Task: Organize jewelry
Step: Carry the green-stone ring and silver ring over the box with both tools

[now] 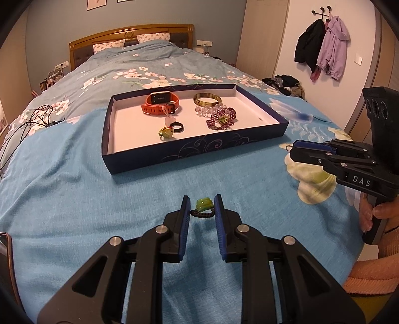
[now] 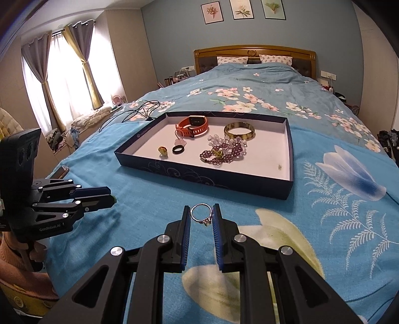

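With most pieces already in the tray [image 2: 286, 154], we pinch a green ring [image 1: 203, 204] in our left gripper [image 1: 201, 208] and a silver ring [image 2: 201, 214] in our right gripper [image 2: 201, 214], neither yet placed.

We record: bed [image 2: 324, 189] with blue floral cover, wooden headboard [image 2: 254, 51], 2 pillows [image 2: 232, 59]; blue-grey wall with 3 framed prints [image 2: 243, 10]; bright curtained window [image 2: 64, 72]; coats [image 1: 321, 47] on wall hooks.

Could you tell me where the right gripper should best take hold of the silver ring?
Grip the silver ring across its thin band, jaws closing from left and right as they now flank it. Its stone setting sits at the lower right, so probably hold the plain band above it.
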